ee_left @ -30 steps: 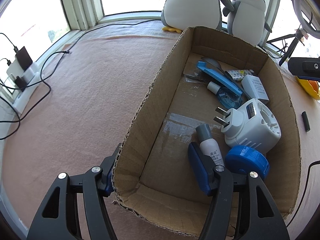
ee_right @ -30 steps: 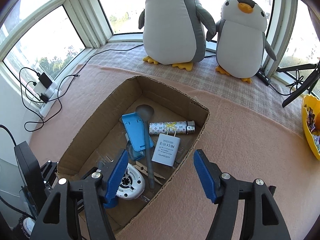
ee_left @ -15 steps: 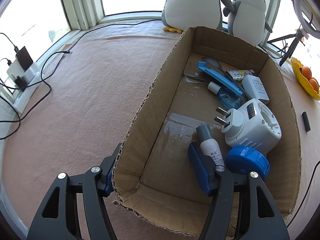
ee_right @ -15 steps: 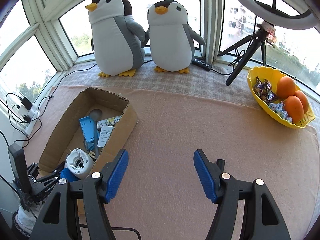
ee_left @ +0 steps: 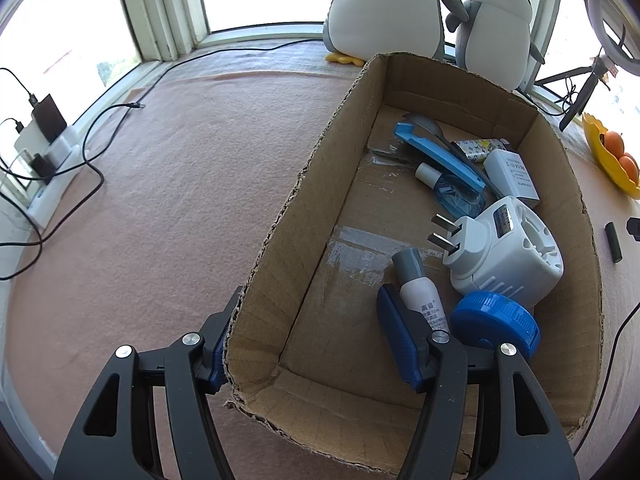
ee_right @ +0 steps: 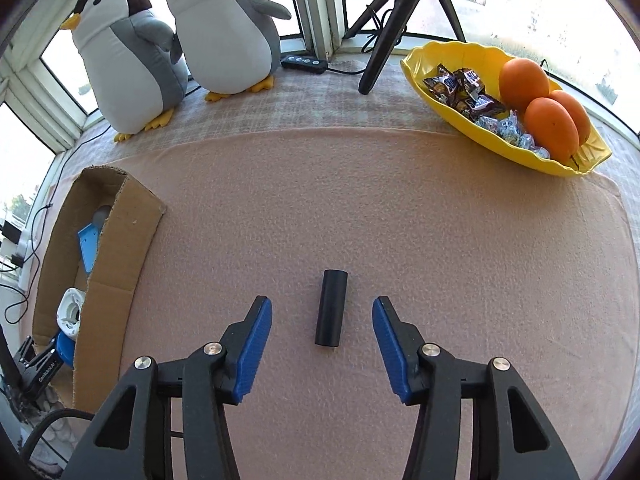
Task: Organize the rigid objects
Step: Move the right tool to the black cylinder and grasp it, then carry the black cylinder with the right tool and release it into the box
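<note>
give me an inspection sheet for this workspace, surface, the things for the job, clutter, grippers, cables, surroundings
Surface: pink blanket, checked cloth behind it.
Job's things: black cylinder lies loose on the blanket; cardboard box holds a white plug adapter, blue lid, small white bottle, blue holder, white charger.
Clutter: yellow bowl with oranges and sweets.
Grippers: right gripper open, cylinder between its fingers, untouched; left gripper open, straddling the box wall.
Cables: black leads to a power strip.
Surroundings: two plush penguins, tripod, windows.
</note>
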`<act>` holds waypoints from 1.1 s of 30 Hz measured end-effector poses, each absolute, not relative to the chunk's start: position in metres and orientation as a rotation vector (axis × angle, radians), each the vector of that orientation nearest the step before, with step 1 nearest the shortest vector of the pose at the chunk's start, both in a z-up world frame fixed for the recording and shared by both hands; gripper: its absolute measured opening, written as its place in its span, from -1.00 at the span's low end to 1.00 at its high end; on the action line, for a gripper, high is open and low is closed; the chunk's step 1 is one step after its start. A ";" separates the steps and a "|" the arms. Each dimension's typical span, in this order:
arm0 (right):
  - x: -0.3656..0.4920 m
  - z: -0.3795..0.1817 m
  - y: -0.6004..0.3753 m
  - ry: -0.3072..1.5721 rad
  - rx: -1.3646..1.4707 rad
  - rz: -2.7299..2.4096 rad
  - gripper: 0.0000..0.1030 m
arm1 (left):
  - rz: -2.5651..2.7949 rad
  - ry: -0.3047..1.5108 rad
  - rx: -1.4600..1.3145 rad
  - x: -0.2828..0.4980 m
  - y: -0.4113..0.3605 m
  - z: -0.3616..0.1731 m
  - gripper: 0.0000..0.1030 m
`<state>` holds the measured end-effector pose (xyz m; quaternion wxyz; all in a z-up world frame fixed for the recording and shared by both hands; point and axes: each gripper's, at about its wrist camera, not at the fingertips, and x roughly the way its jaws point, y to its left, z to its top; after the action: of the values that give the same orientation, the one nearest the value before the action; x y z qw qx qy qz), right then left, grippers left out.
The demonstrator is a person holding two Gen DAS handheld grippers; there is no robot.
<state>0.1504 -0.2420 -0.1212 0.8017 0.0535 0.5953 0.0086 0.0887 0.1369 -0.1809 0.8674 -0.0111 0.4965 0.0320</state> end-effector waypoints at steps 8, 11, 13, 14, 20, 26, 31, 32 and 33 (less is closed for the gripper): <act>0.159 -0.141 -0.248 1.346 0.138 0.008 -0.35 | 0.068 1.040 -0.025 0.089 0.137 -0.181 0.25; 0.160 -0.143 -0.249 1.354 0.137 0.009 -0.37 | 0.068 1.040 -0.025 0.089 0.137 -0.181 0.25; 0.161 -0.145 -0.248 1.365 0.138 0.011 -0.40 | 0.068 1.040 -0.025 0.089 0.137 -0.181 0.25; 0.162 -0.146 -0.247 1.373 0.136 0.013 -0.44 | 0.068 1.040 -0.025 0.088 0.137 -0.181 0.25; 0.166 -0.153 -0.242 1.393 0.104 0.010 -0.56 | 0.068 1.040 -0.025 0.089 0.136 -0.181 0.25; 0.168 -0.157 -0.241 1.412 0.086 0.015 -0.70 | 0.068 1.040 -0.025 0.089 0.136 -0.181 0.25; 0.168 -0.156 -0.241 1.414 0.084 0.024 -0.71 | 0.068 1.040 -0.024 0.089 0.136 -0.181 0.26; 0.168 -0.156 -0.241 1.413 0.085 0.026 -0.71 | 0.068 1.040 -0.023 0.089 0.136 -0.181 0.26; 0.168 -0.156 -0.241 1.412 0.086 0.029 -0.71 | 0.069 1.040 -0.023 0.089 0.136 -0.181 0.26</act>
<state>0.1675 -0.2407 -0.1556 0.7599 0.0395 0.6487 0.0135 0.0887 0.1362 -0.1808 0.8671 -0.0110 0.4969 0.0328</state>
